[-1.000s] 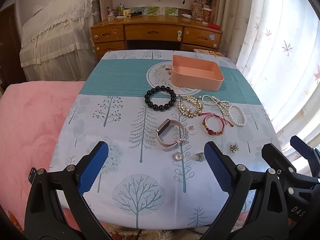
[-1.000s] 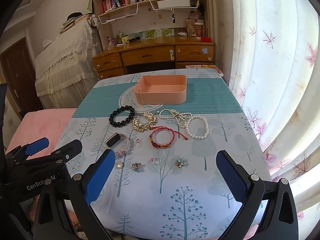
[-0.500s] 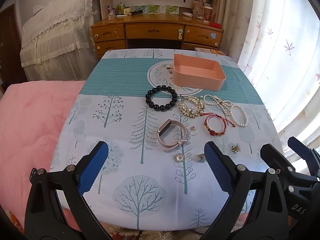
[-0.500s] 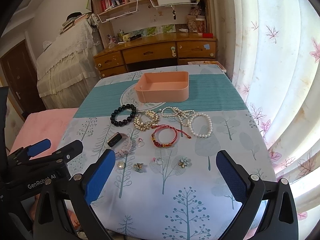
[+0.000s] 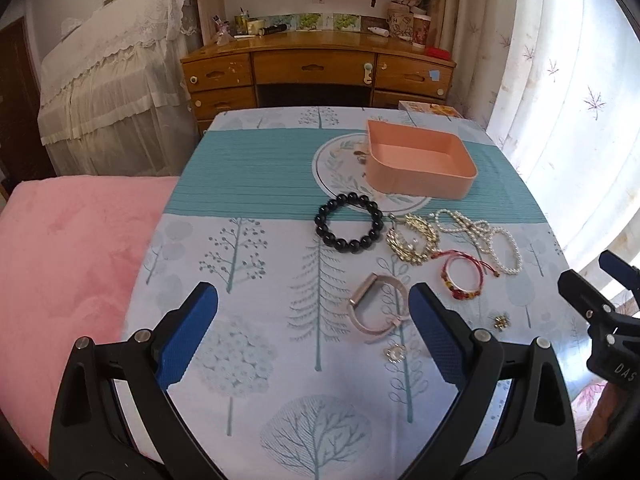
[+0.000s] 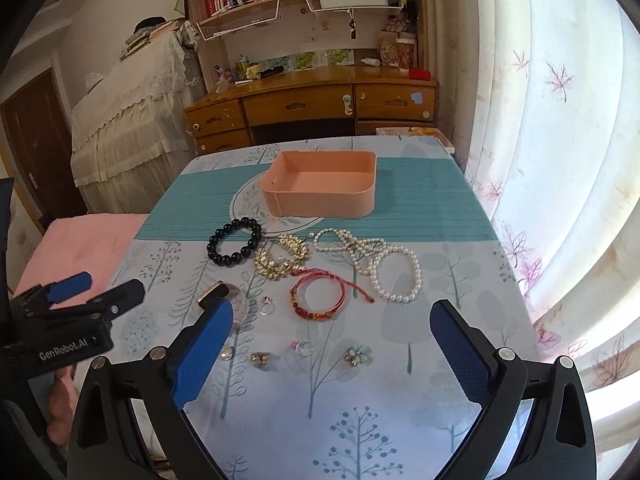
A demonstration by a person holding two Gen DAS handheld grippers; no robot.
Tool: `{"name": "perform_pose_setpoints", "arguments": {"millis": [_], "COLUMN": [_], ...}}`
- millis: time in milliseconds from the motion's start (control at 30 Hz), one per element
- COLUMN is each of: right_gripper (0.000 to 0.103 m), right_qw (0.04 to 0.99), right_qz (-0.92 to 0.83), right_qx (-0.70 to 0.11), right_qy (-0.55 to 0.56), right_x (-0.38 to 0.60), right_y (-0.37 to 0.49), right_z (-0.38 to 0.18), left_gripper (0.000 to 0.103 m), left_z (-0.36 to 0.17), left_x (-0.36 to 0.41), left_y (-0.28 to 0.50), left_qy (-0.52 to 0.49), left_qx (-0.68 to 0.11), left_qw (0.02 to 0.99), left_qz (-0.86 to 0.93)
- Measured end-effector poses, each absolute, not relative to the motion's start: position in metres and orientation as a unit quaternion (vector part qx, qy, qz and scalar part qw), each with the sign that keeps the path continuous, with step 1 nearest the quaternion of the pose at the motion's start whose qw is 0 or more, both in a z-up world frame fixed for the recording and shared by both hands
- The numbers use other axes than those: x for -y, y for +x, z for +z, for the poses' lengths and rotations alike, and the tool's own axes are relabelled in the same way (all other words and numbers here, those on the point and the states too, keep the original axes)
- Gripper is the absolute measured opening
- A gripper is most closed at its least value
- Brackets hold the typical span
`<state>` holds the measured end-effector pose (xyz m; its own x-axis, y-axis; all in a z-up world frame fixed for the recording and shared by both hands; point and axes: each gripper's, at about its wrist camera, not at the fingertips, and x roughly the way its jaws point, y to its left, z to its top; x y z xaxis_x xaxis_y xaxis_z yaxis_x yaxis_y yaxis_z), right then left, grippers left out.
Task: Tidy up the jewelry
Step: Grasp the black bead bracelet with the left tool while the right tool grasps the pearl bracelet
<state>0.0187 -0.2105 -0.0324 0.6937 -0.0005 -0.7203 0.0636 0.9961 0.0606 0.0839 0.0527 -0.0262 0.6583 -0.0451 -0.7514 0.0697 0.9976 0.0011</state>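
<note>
Left hand-held gripper (image 5: 312, 320): I have it spread wide and empty, low over the near edge of the desk (image 5: 248, 352), with the pink watch band (image 5: 376, 312) just ahead of its right finger.
Right hand-held gripper (image 6: 330, 332): also wide and empty, hanging above the small rings and brooches nearest me.
Tray: the pink tray (image 6: 320, 188) sits at the far side of the desk, bare inside as far as I can see; nothing is sorted yet.
Jewelry: black bead bracelet (image 6: 234, 242), gold chain piece (image 6: 280, 262), pearl strand (image 6: 384, 268) and red cord bracelet (image 6: 318, 300) lie in a loose row between me and the tray, some touching.
Step in hand, as I judge it: picking a first piece.
How I would do it well: start with the red cord bracelet, which lies mostly apart; come down with one finger inside the loop and one outside, pinching the cord itself.
Risk: the pearl strand overlaps itself and lies near the gold piece, so lift it slowly or it may drag a neighbour.
</note>
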Motion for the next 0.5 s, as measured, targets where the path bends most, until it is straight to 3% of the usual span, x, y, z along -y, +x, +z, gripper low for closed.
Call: {"name": "perform_pose_setpoints", "arguments": {"millis": [133, 367, 500], "right_gripper": [0.091, 0.067, 0.061], "right_qw": [0.914, 0.874, 0.838], "right_qz": [-0.004, 0.027, 0.043], "right_qx": [-0.406, -0.483, -0.535], "right_qy": [0.022, 0.054, 0.098], "right_x": [0.216, 0.24, 0.26], "right_y": [0.049, 0.131, 0.179], "right_z": [-0.03, -0.058, -0.087], "left_gripper": [0.095, 0.095, 0.095], "left_z": [-0.026, -0.058, -0.087], "left_x": [-0.067, -0.082, -0.081], "left_y": [0.109, 0.176, 0.215], "left_qy": [0.027, 0.0, 0.008], "left_qx": [-0.42, -0.509, -0.541], "left_qw": [0.906, 0.858, 0.839], "left_qz": [-0.03, -0.072, -0.05]}}
